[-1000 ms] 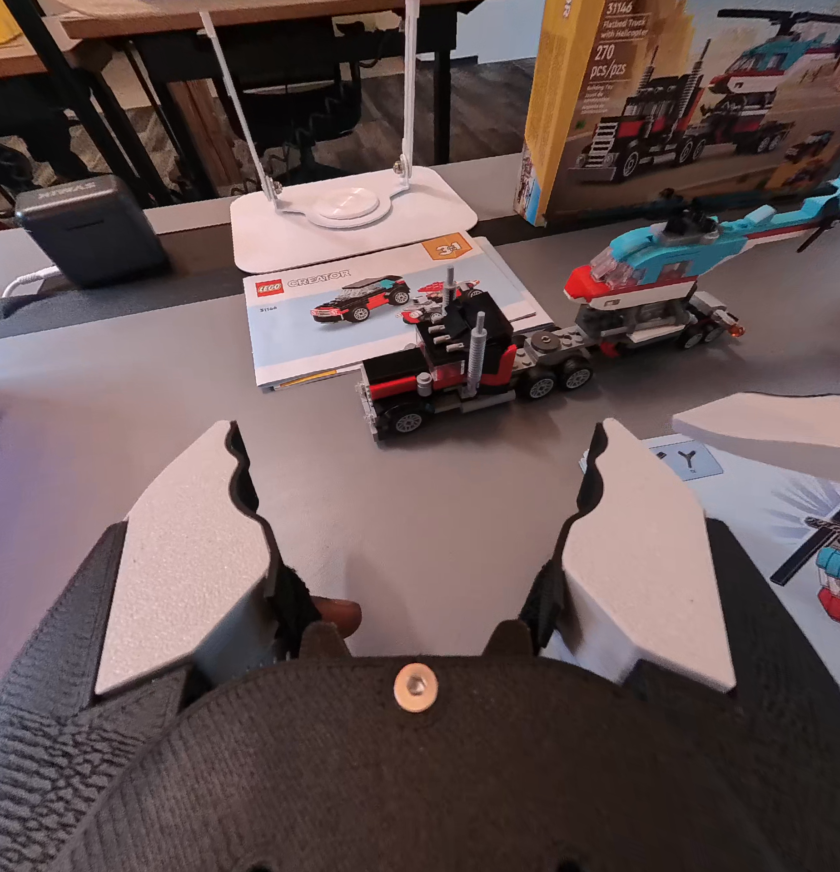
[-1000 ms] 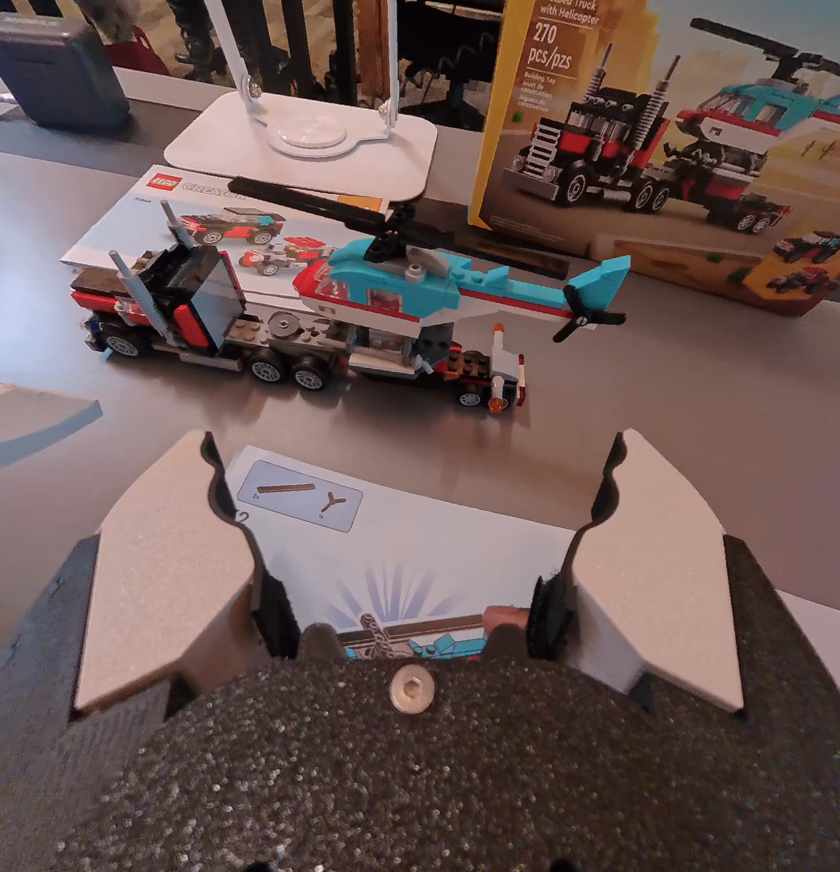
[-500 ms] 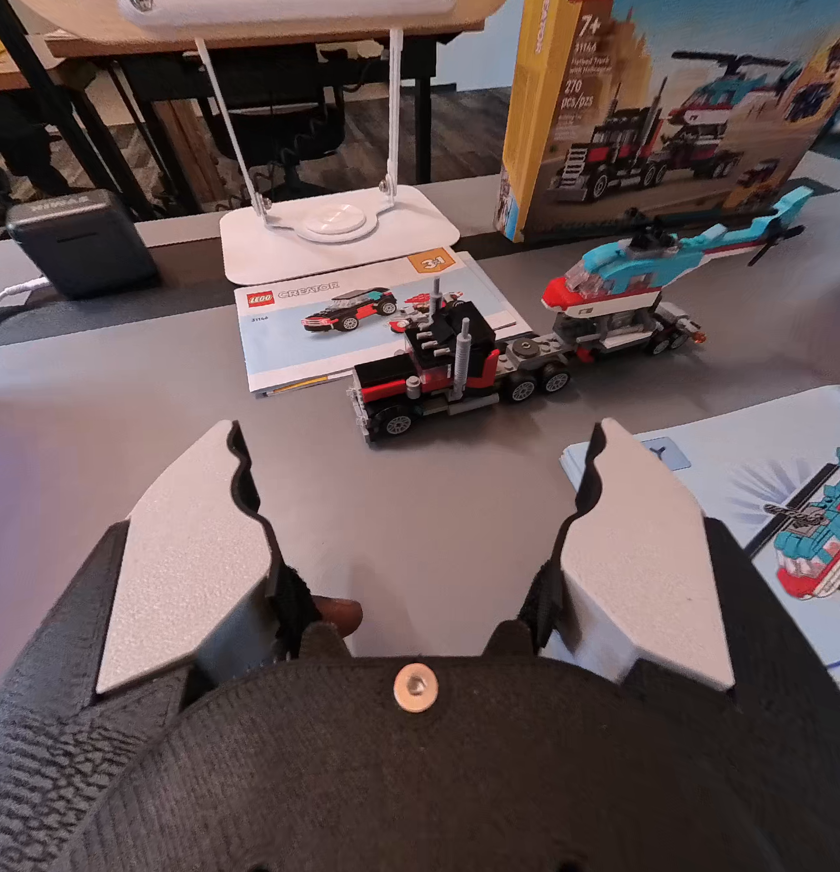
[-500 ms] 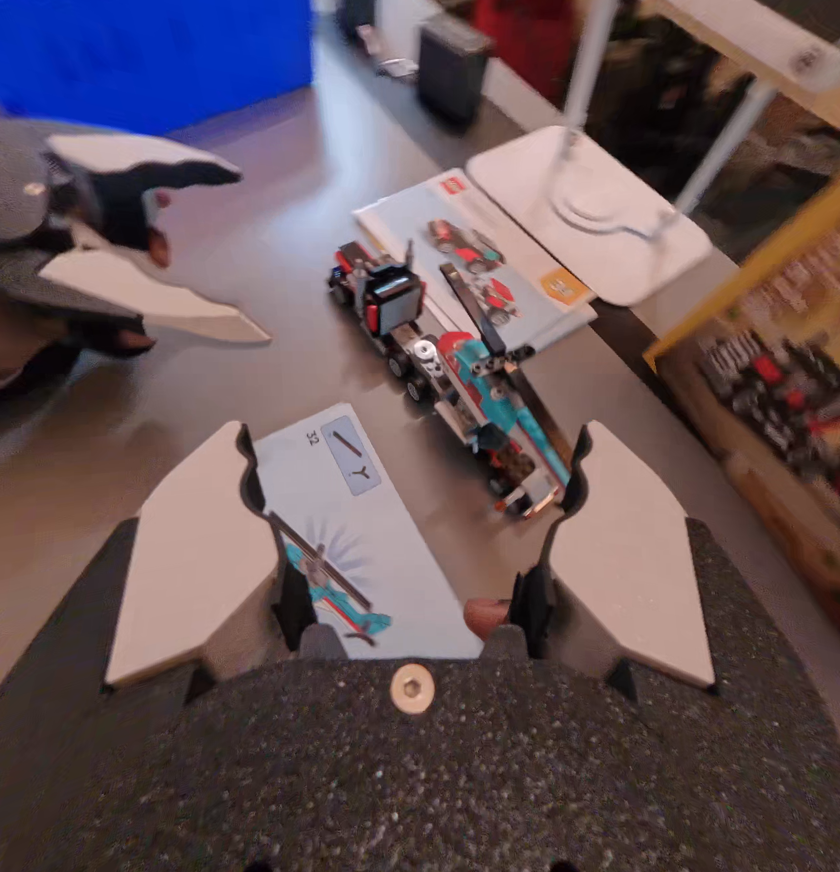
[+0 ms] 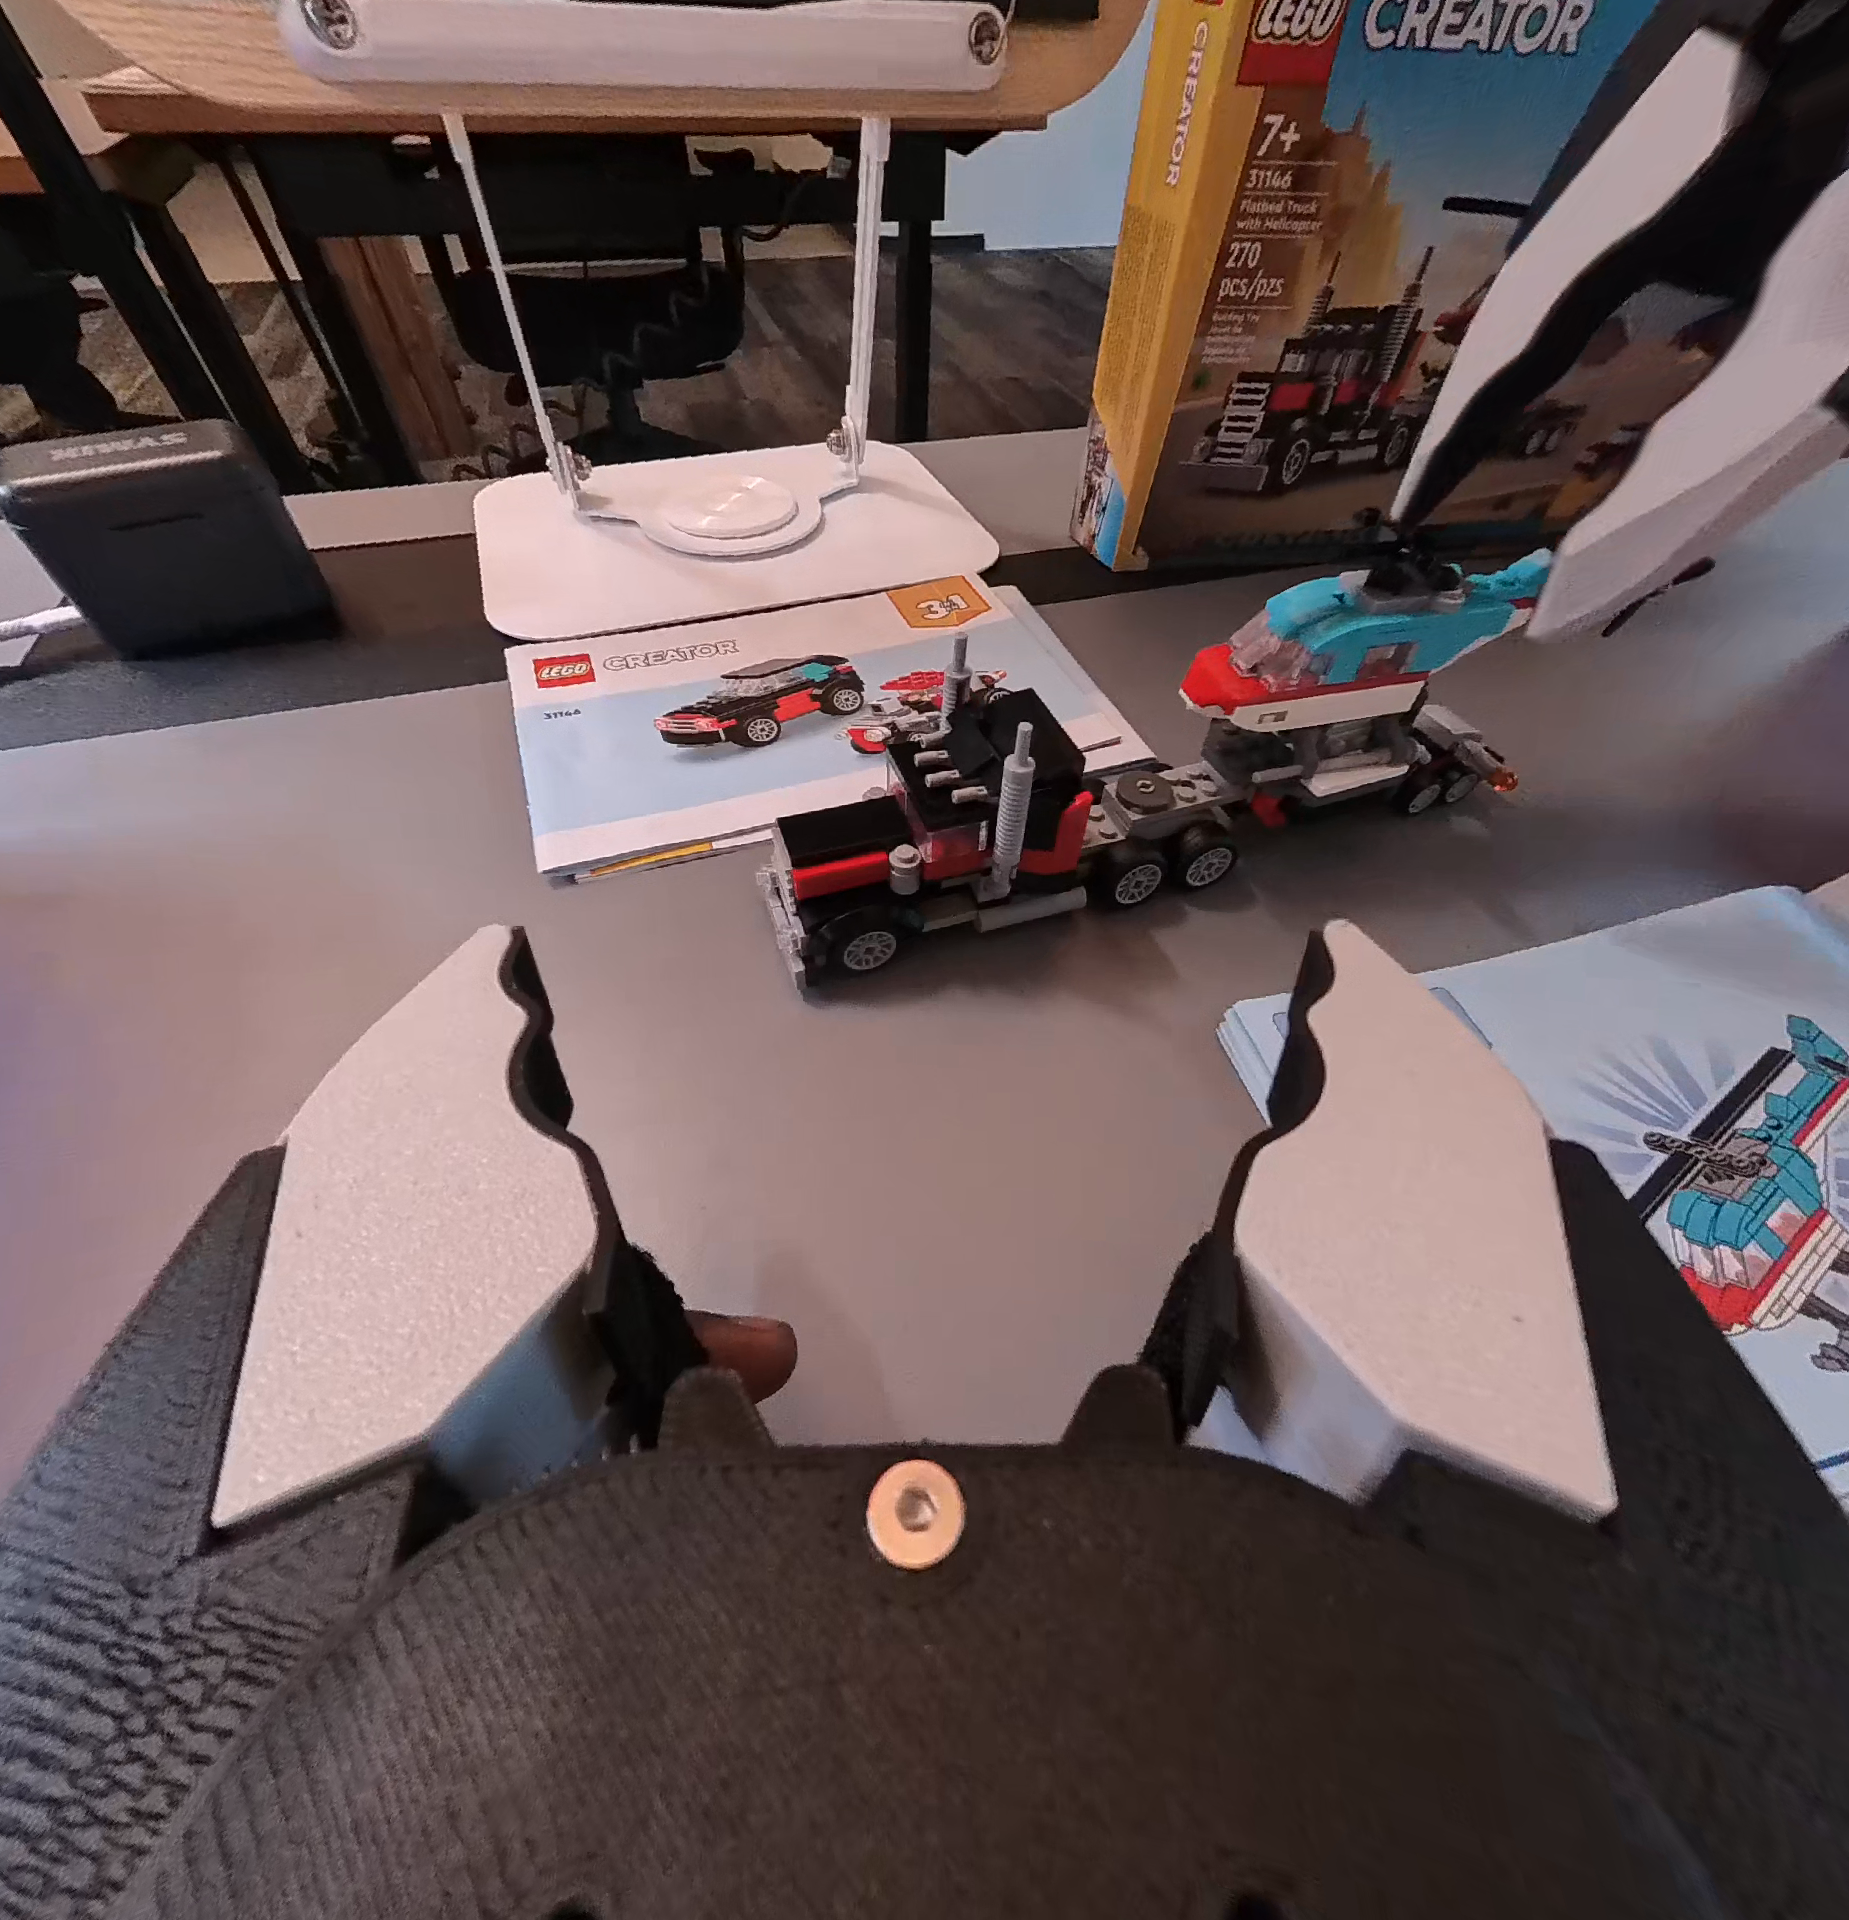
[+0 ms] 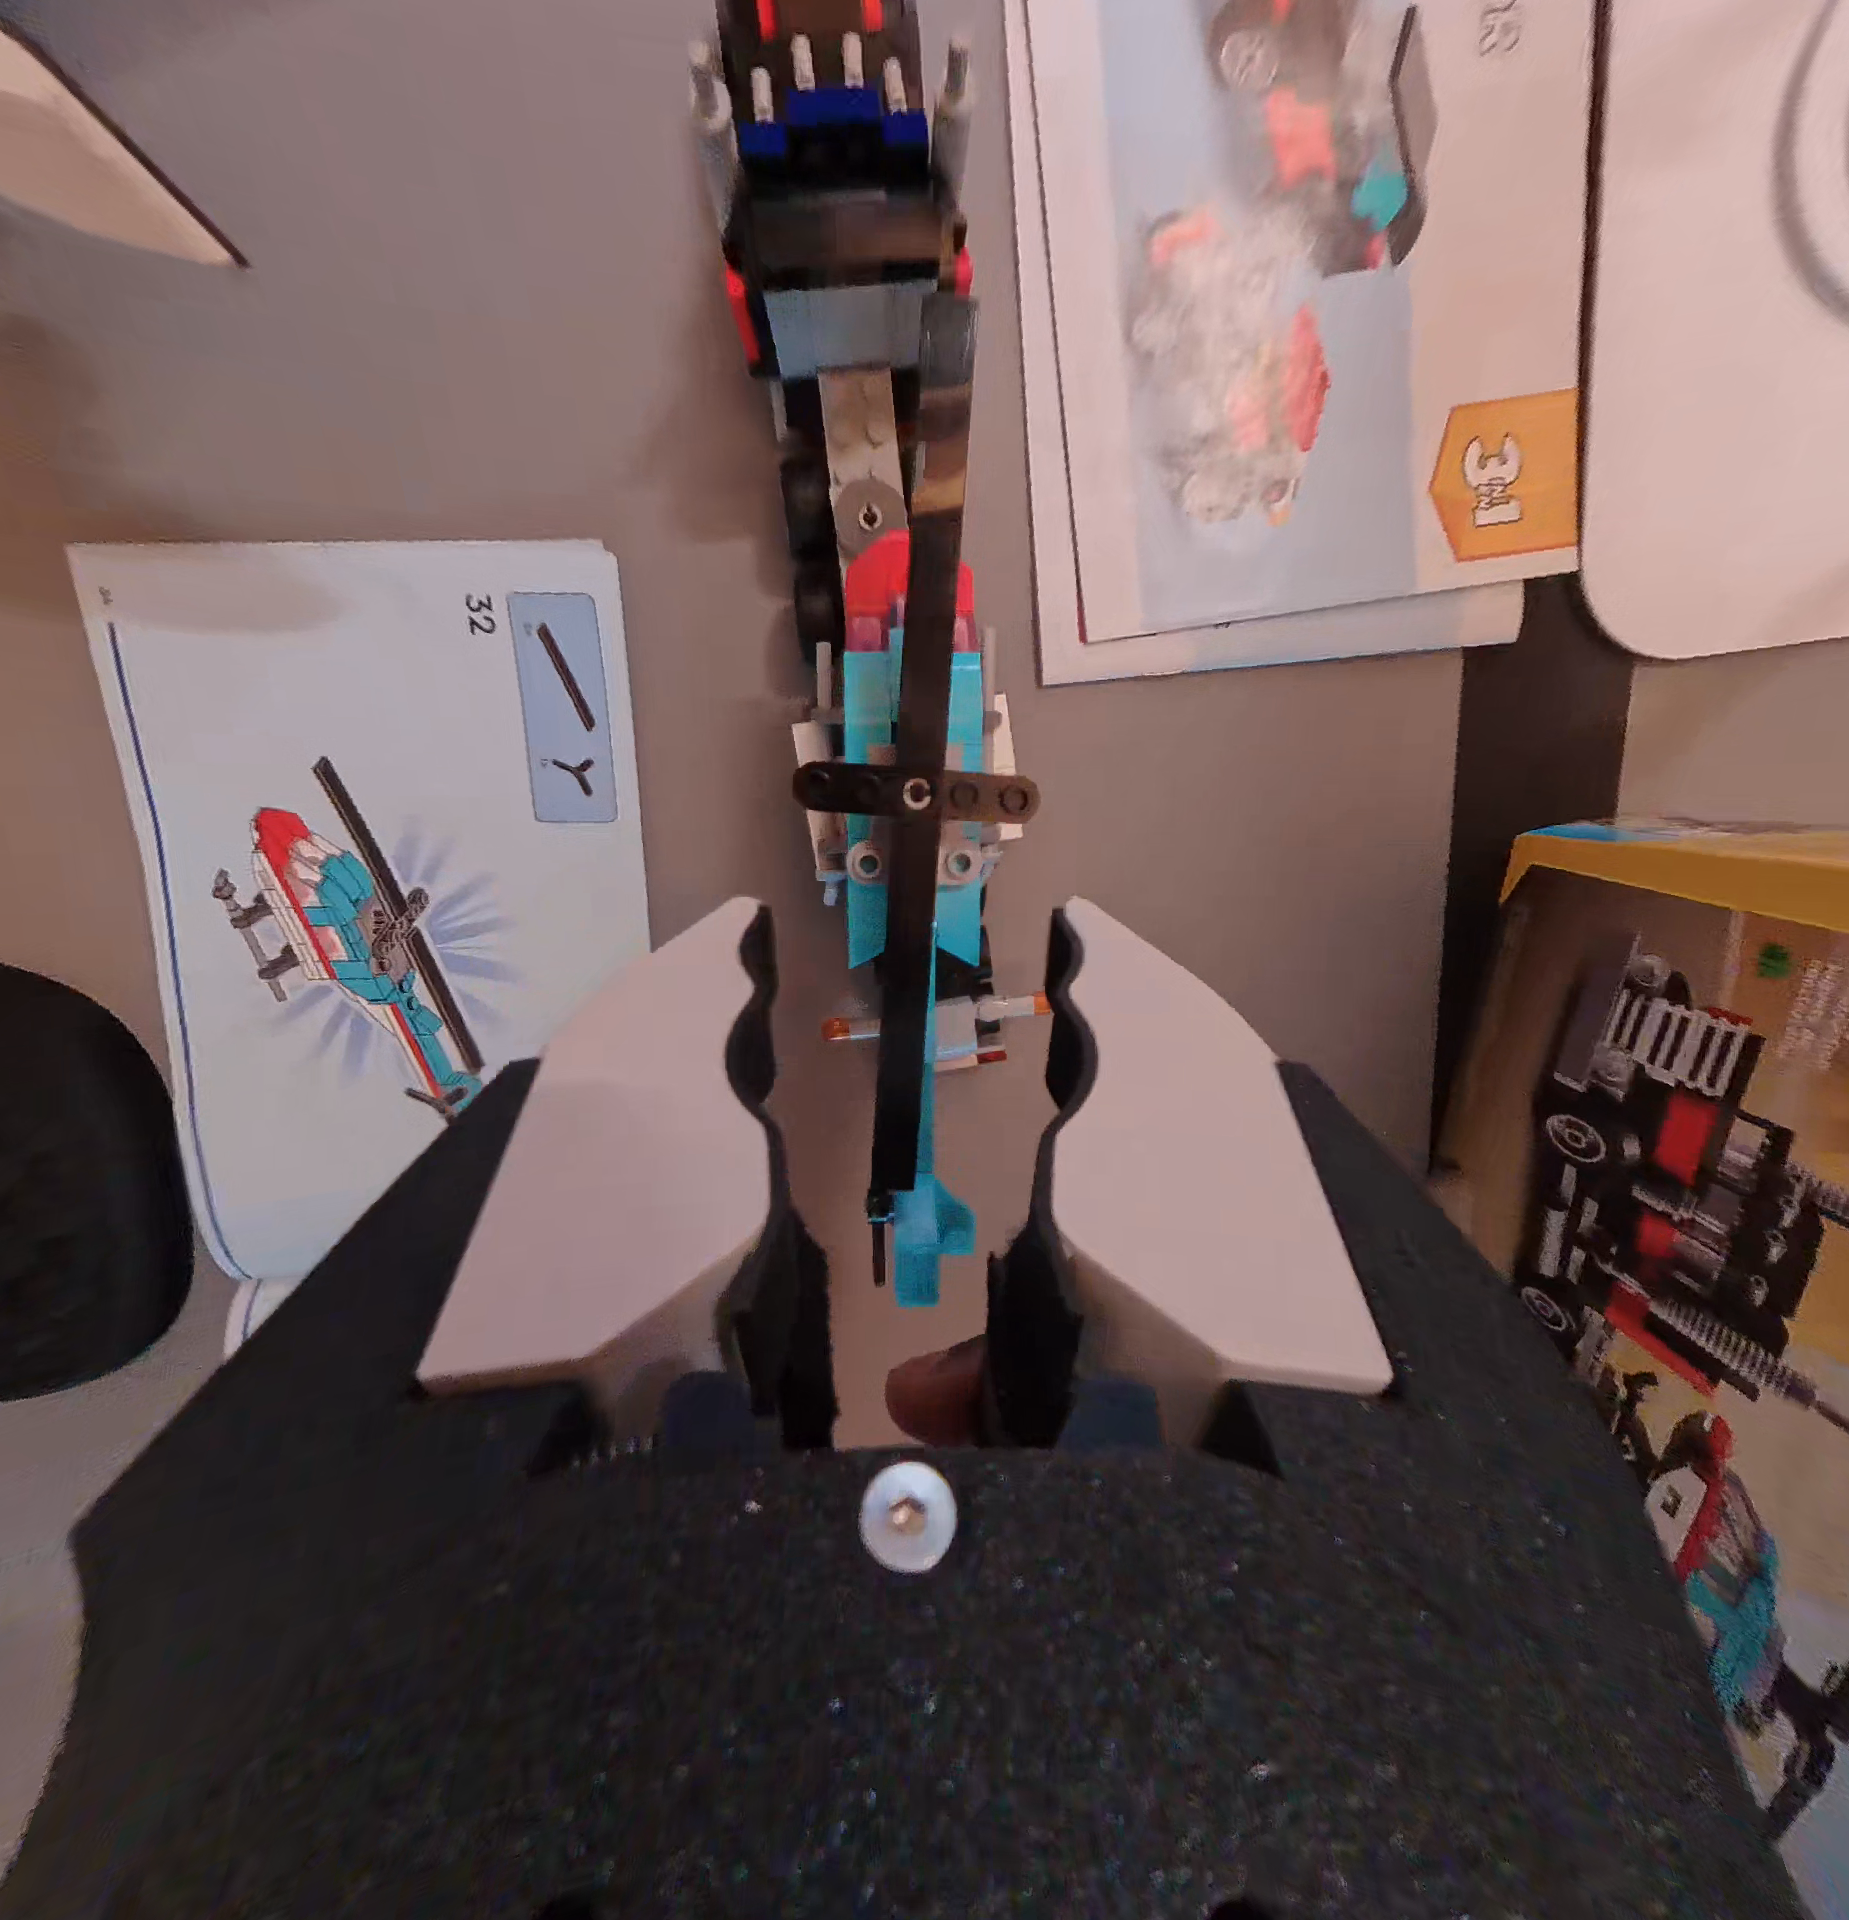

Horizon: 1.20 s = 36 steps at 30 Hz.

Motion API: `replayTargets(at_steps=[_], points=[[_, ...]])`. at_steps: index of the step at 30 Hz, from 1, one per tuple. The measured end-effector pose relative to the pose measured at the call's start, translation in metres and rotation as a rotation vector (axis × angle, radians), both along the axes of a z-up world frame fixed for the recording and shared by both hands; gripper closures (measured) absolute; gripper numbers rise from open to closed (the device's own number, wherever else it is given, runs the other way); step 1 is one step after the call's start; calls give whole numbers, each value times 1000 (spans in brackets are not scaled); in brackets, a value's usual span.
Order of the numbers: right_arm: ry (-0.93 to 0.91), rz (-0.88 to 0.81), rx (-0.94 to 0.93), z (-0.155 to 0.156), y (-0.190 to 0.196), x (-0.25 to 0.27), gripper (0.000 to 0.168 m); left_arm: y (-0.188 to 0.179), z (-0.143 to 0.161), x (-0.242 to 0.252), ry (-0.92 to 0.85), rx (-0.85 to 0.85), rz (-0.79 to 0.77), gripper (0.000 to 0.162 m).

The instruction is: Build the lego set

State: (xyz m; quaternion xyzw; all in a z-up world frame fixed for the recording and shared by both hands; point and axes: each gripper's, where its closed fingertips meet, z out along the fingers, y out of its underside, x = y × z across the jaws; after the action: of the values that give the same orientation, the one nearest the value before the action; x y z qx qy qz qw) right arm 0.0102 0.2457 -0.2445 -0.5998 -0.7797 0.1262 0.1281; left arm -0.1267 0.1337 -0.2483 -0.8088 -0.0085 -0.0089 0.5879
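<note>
We hang our right gripper (image 6: 904,1049), jaws parted and empty, above the helicopter (image 6: 915,831) on the truck (image 5: 951,842) trailer, astride its tail, likely to lift it. Our left gripper (image 5: 915,1039) waits at six o'clock, jaws wide.

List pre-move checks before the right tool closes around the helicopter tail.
1. Right tool open and empty: ok.
2. Helicopter tail lined up in the gap between the fingers: ok.
3. Rotor blade out of the gap: not ok. It runs along the tail and would likely get pinched.
4. Tool height over the tail: cannot tell.
5. Left tool open, empty, short of the truck: ok.
6. Helicopter resting on the trailer: ok.
</note>
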Motion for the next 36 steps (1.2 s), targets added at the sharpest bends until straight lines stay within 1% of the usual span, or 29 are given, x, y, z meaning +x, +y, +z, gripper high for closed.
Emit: replayTargets(at_steps=[3, 5, 9, 10, 11, 15, 19, 23, 29, 33, 36], points=[[0, 1, -3, -7, 1, -5, 124, 0, 0, 3, 22, -4, -12, 30], [-7, 8, -13, -12, -1, -8, 124, 1, 0, 5, 37, -5, -14, 30], [-5, 22, -25, -18, -4, -13, 132, 0, -1, 5, 51, -7, -14, 30], [-4, 26, -20, -19, -4, -13, 139, 0, -1, 5, 50, -7, -14, 30], [-3, 31, -17, -20, -3, -14, 141, 0, -1, 5, 49, -8, -15, 30], [14, 54, -19, -18, -2, -15, 142, 1, -1, 6, 49, -10, -19, 30], [66, 75, -38, -6, -5, -18, 142, 1, -2, 7, 49, -15, -25, 30], [54, 96, -26, 5, -4, -17, 142, 1, -1, 9, 50, -9, -37, 30], [44, 131, -42, 34, -13, -18, 142, 1, 6, 16, 52, 35, -73, 29], [55, 169, -72, 57, -25, -23, 142, 1, 18, 30, 43, 109, -141, 29], [54, 231, -92, 71, -37, -24, 141, -1, 27, 45, 27, 169, -213, 29]])
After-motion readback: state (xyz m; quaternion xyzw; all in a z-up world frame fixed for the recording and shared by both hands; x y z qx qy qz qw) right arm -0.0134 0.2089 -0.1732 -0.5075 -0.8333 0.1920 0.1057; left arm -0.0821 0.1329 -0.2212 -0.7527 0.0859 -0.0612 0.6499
